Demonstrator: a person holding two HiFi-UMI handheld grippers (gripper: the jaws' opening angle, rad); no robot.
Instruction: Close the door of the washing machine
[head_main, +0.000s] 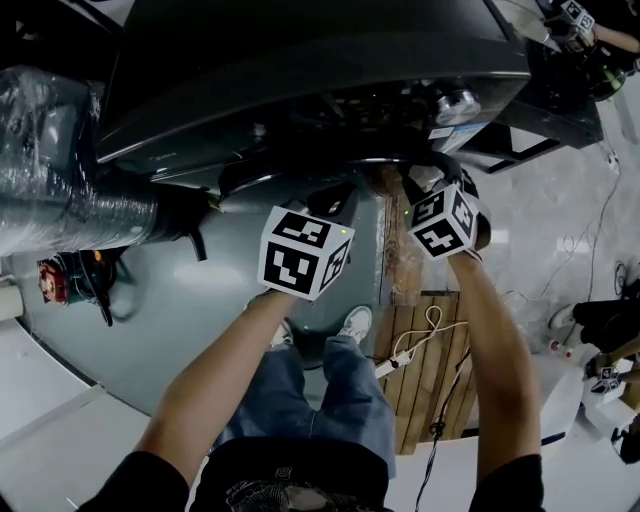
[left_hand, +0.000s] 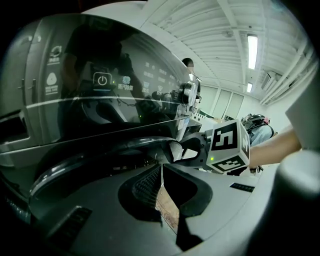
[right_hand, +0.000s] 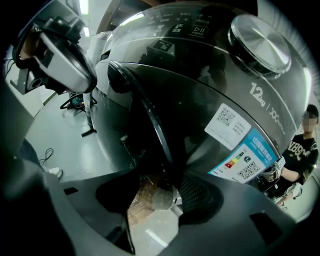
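Observation:
The dark washing machine (head_main: 300, 60) fills the top of the head view, its control panel (left_hand: 102, 80) lit. The door's black rim (right_hand: 150, 125) runs down between the wide-apart jaws of my right gripper (right_hand: 157, 195), close to the right pad; no pad visibly presses on it. How far the door (left_hand: 115, 152) stands off the front I cannot tell. My left gripper (left_hand: 161, 172) is shut with nothing in it, tips just under the rim. In the head view the left gripper (head_main: 335, 200) and right gripper (head_main: 415, 180) sit side by side at the door.
A wooden pallet (head_main: 430, 350) lies under the machine's right side, with a white cable and power strip (head_main: 400, 360) on it. A plastic-wrapped cylinder (head_main: 60, 180) lies at the left. A person (right_hand: 300, 150) stands far right.

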